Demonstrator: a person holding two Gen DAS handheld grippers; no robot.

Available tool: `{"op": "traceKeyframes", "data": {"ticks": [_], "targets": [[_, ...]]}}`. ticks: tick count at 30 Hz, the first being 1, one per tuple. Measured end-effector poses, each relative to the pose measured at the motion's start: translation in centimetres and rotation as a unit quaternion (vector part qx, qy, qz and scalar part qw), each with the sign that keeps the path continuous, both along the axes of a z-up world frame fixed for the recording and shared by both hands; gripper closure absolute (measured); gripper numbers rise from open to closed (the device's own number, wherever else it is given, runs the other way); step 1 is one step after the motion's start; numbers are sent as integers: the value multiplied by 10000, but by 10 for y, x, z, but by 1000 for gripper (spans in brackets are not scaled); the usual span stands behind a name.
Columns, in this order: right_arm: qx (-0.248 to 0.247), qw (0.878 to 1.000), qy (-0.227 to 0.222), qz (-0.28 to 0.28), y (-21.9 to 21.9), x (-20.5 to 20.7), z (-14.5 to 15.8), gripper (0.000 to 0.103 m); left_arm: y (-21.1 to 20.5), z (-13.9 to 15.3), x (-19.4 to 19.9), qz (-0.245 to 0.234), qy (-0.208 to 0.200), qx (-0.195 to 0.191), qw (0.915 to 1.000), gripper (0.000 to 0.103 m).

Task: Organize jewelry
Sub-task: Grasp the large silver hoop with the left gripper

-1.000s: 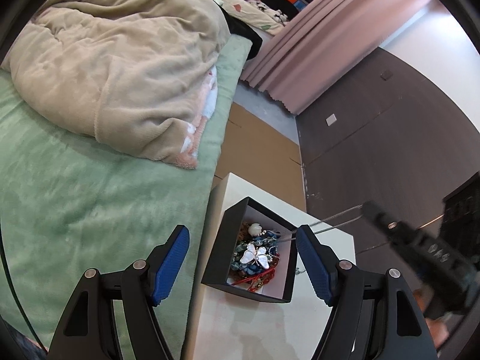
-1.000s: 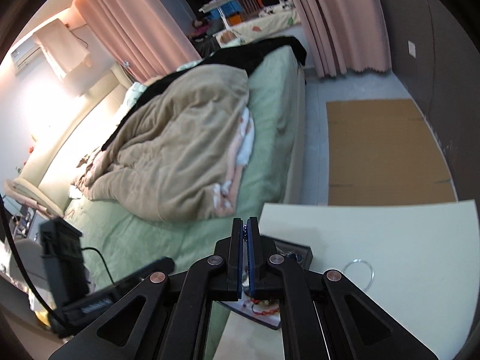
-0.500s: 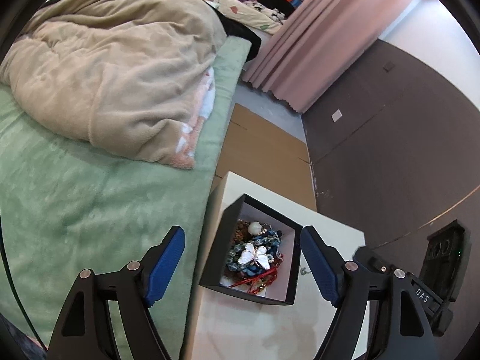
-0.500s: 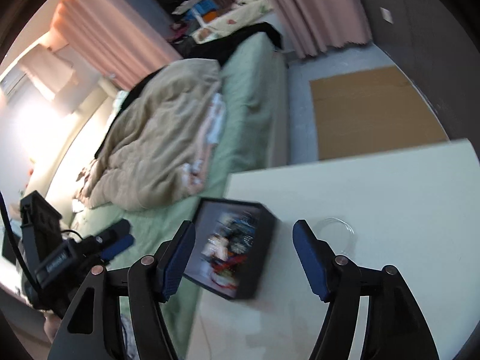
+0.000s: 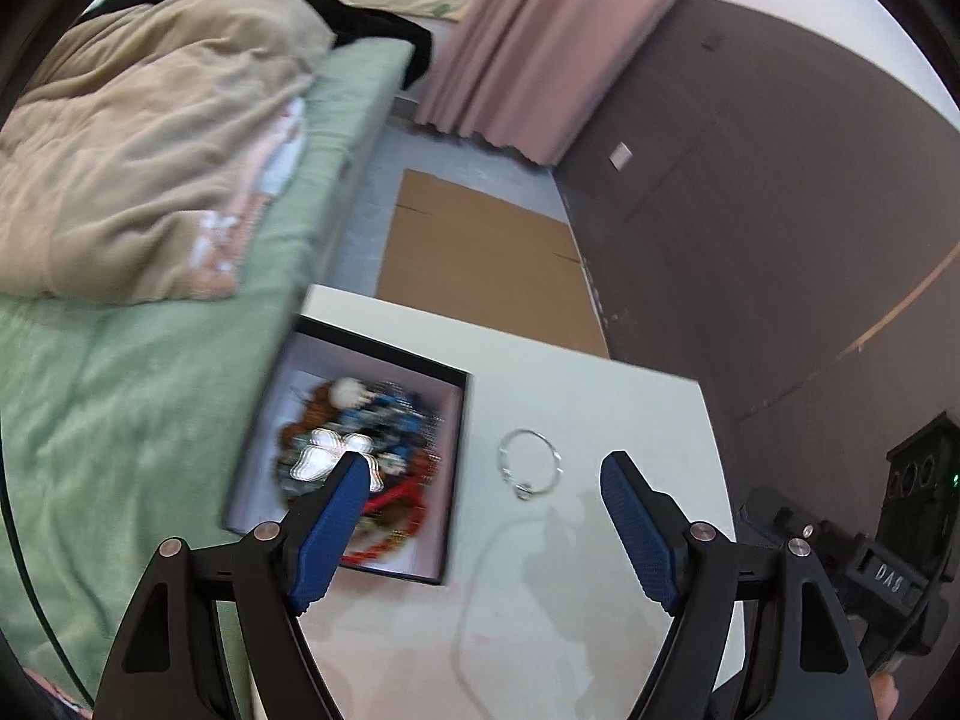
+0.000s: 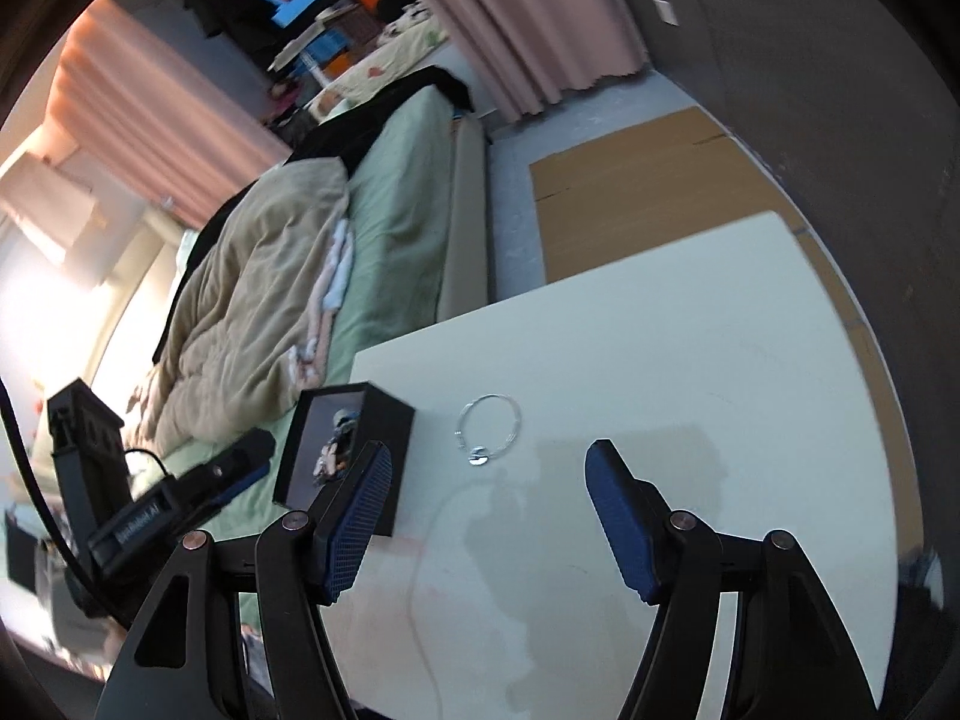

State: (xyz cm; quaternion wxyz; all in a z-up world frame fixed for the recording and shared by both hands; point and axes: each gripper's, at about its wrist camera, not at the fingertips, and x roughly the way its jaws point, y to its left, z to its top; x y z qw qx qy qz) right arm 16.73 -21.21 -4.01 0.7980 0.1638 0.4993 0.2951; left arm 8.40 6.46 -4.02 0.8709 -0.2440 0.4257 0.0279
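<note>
Nearest the left wrist camera, the left gripper (image 5: pixel 483 480) stands with its blue-padded jaws wide apart and nothing between them, hanging over a pale white table (image 5: pixel 630 396). In the right wrist view the right gripper (image 6: pixel 489 468) is likewise spread wide and empty; its jaws have just been opening. Faint smears and a thin curved line mark the tabletop just ahead of both grippers.

A little further on, a thin silver bracelet (image 5: pixel 531 461) lies flat on the bare table, its small charm at the near side, apart from both grippers. Just beside it, towards the bed, sits a black jewelry box (image 5: pixel 360 354) near the table's edge, open at the top, its pale inside heaped with tangled pieces: a white butterfly brooch (image 5: pixel 327 453), blue and red beads; motion blur hides finer detail.

Beyond the table a flattened sheet of cardboard (image 5: pixel 480 258) lies on the grey floor beside a dark brown wall (image 5: pixel 750 180). Alongside the table runs a bed with a green sheet (image 5: pixel 120 390) and a crumpled beige blanket (image 5: pixel 150 150). Farthest off hang pink curtains (image 5: pixel 540 30)
</note>
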Motion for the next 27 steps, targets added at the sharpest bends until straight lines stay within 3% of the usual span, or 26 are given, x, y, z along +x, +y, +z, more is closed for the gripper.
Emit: {"op": "traceKeyframes", "data": {"ticks": [9, 18, 27], "targets": [[115, 9983, 222, -517, -51, 0, -7, 35, -52, -11, 29, -415, 266, 500, 9975, 23], [207, 9960, 350, -797, -80, 13, -14, 35, -86, -41, 65, -825, 830, 1059, 9875, 31], [410, 9934, 492, -949, -88, 25, -18, 35, -95, -69, 89, -712, 1349, 1455, 9775, 31]]}}
